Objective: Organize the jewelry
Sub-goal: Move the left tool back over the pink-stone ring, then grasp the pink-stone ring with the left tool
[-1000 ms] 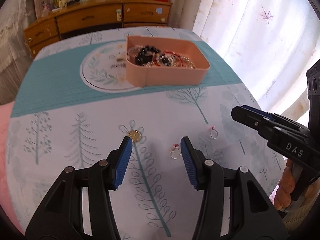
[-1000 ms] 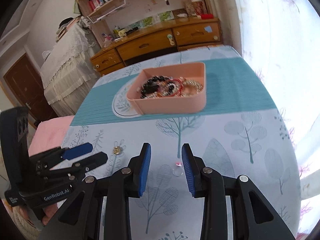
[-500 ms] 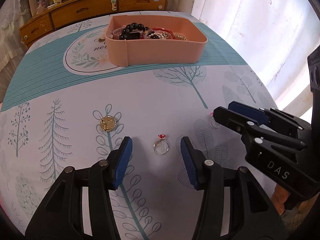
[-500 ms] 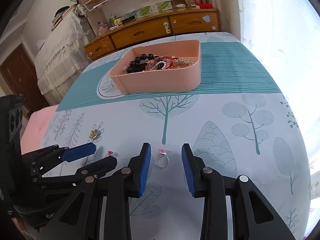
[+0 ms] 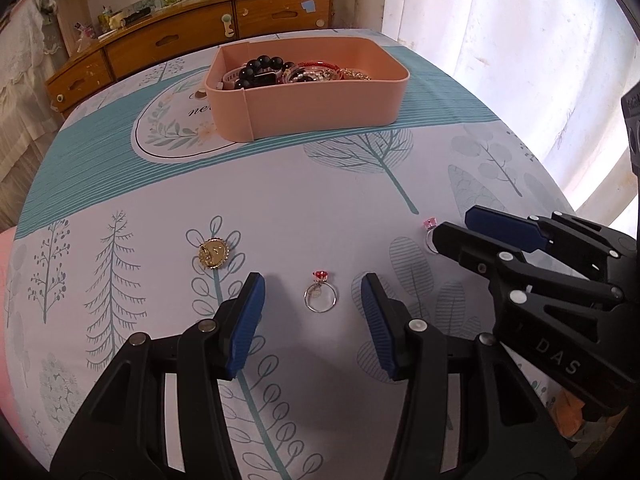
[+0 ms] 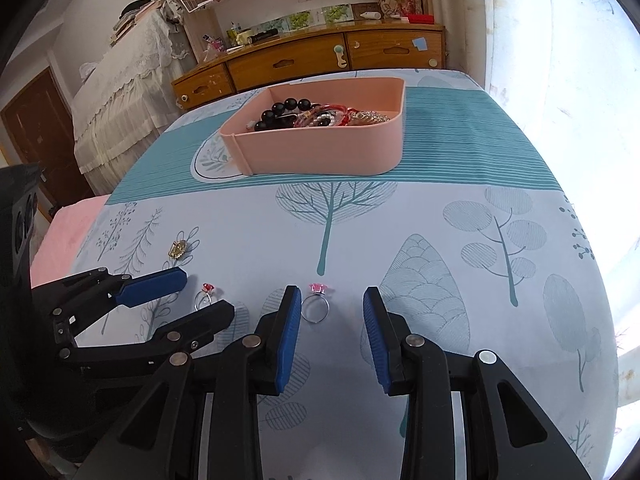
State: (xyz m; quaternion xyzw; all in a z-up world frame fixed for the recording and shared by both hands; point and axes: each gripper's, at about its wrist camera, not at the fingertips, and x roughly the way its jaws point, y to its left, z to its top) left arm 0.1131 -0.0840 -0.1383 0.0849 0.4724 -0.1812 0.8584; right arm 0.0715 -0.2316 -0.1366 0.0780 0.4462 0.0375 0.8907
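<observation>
Covering most of both views is the tree-print tablecloth (image 5: 320, 200), and at its far side sits the pink tray (image 5: 320, 108) already heaped with black beads, red cord and gold pieces. Three small items lie loose on the cloth, well apart from the tray, so the step in hand looks like picking up the stray rings to drop them in.

The left gripper (image 5: 313, 320) hangs low over the cloth with its jaws moderately apart and empty; the red-stoned ring (image 5: 320, 300) lies flat between the blue pads, touching neither. The right gripper (image 6: 331, 330) is set the same way but narrower, also empty, with the pink-stoned ring (image 6: 316, 305) lying just beyond its tips and nearer the left-hand pad. A gold brooch-like disc (image 5: 214, 254) rests off to the left of the left gripper, unattended.

Next, each claw would probably need to settle onto the cloth and close across its thin band. Such slim wire could easily slide under a pad or flip, so a square, gentle pinch seems wise.

In the left view the right claw's finger covers part of the pink-stoned ring. The tray's contents are tangled, hard to separate by eye, and its near wall hides what lies low inside.
</observation>
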